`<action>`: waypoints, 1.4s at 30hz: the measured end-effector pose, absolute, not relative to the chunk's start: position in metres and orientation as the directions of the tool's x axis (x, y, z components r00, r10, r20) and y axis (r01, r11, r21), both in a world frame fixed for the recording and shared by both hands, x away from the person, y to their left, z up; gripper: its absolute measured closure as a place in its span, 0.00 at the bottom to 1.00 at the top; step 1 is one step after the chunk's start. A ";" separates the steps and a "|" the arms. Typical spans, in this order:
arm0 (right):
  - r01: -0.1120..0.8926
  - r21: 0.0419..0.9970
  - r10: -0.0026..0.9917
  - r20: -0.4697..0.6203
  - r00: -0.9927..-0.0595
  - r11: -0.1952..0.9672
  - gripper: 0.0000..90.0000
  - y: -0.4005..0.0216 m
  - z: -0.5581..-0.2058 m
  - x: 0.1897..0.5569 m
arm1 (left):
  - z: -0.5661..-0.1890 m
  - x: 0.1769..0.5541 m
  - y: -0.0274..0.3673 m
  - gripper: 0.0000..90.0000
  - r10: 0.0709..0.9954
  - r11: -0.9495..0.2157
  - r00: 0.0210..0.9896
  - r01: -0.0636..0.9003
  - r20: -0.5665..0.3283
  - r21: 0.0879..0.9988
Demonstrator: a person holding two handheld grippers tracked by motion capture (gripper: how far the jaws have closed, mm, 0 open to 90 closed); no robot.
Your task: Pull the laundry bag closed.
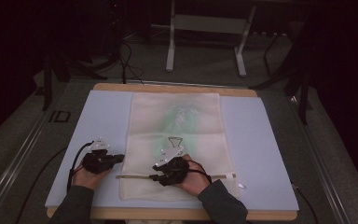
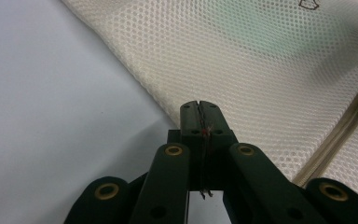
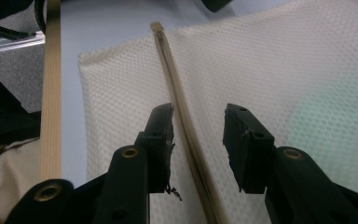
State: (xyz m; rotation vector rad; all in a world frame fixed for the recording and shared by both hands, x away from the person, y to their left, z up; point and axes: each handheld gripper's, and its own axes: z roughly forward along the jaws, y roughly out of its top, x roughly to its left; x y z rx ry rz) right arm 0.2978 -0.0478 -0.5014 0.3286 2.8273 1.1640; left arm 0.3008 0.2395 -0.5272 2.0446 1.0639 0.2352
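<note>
Cream mesh laundry bag with zip, flat on pale tabletop

Near end: right gripper (image 3: 198, 140), jaws apart, straddles the beige zip (image 3: 186, 135); left gripper (image 2: 199, 114), jaws together, empty, at bag's left edge. Cream mesh laundry bag (image 1: 177, 140): light, limp, likely snag-prone; grip zip tape or hem. Pale blue tabletop (image 1: 98, 121) beyond.

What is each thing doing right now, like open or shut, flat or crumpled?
Mesh bag: lying flat on the blue-grey mat, something green showing faintly inside.
Zipper: closed along the part in view, running across the bag's near end.
Left hand-held gripper: jaws shut, empty, beside the bag's edge.
Right hand-held gripper: jaws open, straddling the zipper, not pressing it.
Mat: flat on the table.
</note>
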 end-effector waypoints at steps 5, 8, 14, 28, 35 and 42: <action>0.162 0.707 0.207 0.023 -0.978 0.689 0.72 -0.034 -0.501 0.298 | -0.527 0.301 0.241 0.98 0.754 -0.319 0.628 0.607 -0.193 0.728; 0.158 0.710 0.201 0.024 -0.979 0.687 0.73 -0.026 -0.501 0.298 | -0.527 0.301 0.242 0.97 0.755 -0.311 0.625 0.608 -0.199 0.730; 0.138 0.707 0.179 0.016 -0.984 0.694 0.76 -0.012 -0.502 0.298 | -0.527 0.301 0.244 0.96 0.756 -0.302 0.621 0.611 -0.207 0.732; 0.105 0.702 0.145 0.003 -0.989 0.704 0.81 0.017 -0.505 0.298 | -0.527 0.302 0.244 0.94 0.752 -0.297 0.623 0.612 -0.216 0.733; 0.097 0.699 0.132 0.004 -0.991 0.708 0.84 0.030 -0.510 0.298 | -0.527 0.301 0.244 0.94 0.752 -0.295 0.622 0.612 -0.217 0.734; 0.090 0.698 0.125 0.001 -0.992 0.710 0.85 0.044 -0.513 0.297 | -0.527 0.302 0.244 0.94 0.751 -0.295 0.623 0.613 -0.218 0.733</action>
